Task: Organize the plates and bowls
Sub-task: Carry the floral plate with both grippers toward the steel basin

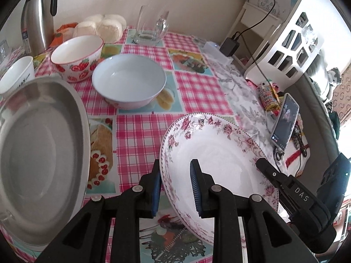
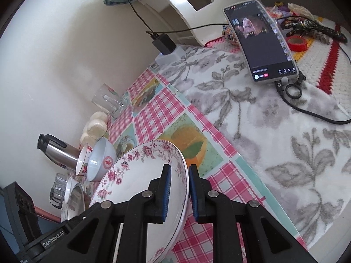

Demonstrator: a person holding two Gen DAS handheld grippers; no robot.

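A white plate with a pink floral rim (image 1: 219, 153) hangs tilted above the checked tablecloth, held from both sides. My left gripper (image 1: 175, 188) is shut on its left rim, one blue pad inside the plate and one outside. My right gripper (image 1: 263, 164) clamps the opposite rim; in the right wrist view its pads (image 2: 167, 188) pinch the edge of the floral plate (image 2: 140, 175), and my right gripper (image 2: 179, 190) is shut on it. A pale blue bowl (image 1: 129, 81), a strawberry bowl (image 1: 76, 57) and a steel dish (image 1: 39, 153) rest on the table.
A thermos (image 1: 39, 15), white cup (image 1: 17, 74), wrapped buns (image 1: 103, 26) and glass mug (image 1: 151, 26) line the far side. A propped phone (image 1: 285, 122) with its cable and a white plastic rack (image 1: 285, 43) stand to the right, on a floral blanket (image 2: 263, 142).
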